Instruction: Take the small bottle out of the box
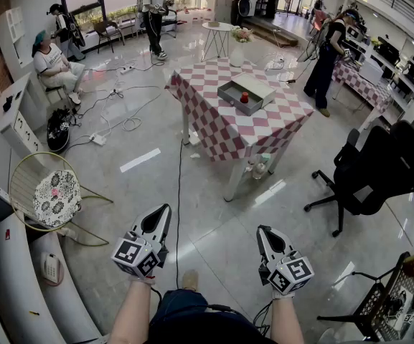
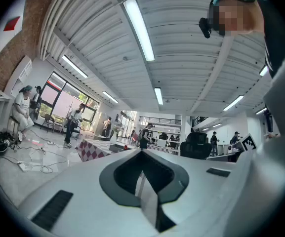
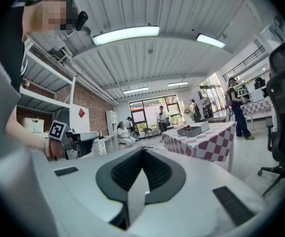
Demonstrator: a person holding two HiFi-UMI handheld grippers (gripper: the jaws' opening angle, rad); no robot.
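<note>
A grey open box lies on a table with a red-and-white checked cloth in the middle of the room. In the box stands a small red bottle. Both grippers hang low in front of the person, well short of the table. The left gripper is shut and empty, its jaws meeting in a point. The right gripper is shut and empty as well. The right gripper view shows the table far off, with the box on it.
A black office chair stands to the right of the table. A round wire seat with a patterned cushion stands at the left. Cables trail over the floor. Several people stand or sit around the room. Another checked table stands at the far right.
</note>
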